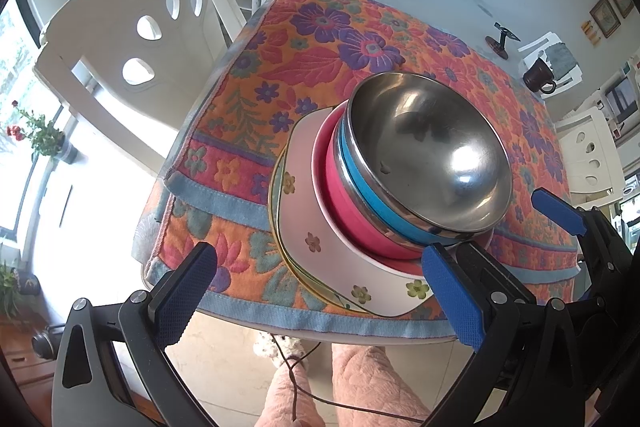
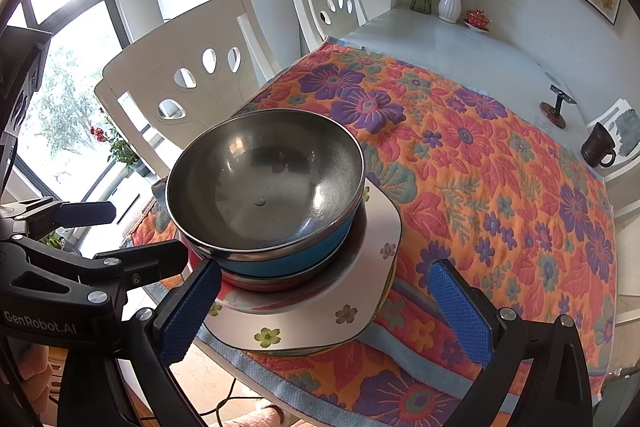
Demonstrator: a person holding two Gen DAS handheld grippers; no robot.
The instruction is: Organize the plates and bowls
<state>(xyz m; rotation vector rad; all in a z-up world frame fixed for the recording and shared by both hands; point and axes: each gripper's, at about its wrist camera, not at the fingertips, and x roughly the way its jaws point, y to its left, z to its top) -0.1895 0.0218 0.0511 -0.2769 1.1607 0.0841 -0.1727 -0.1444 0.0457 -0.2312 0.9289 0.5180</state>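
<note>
Two nested steel bowls [image 2: 264,187] (blue, pink) atop squarish plates [image 2: 360,291]

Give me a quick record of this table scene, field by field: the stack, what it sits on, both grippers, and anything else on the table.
stack: steel bowl in a blue bowl, in a pink bowl, on flowered plates
surface: floral cloth near the table edge
left gripper: open, empty
right gripper: open, empty
other items: brown mug, white vase, small red dish
</note>
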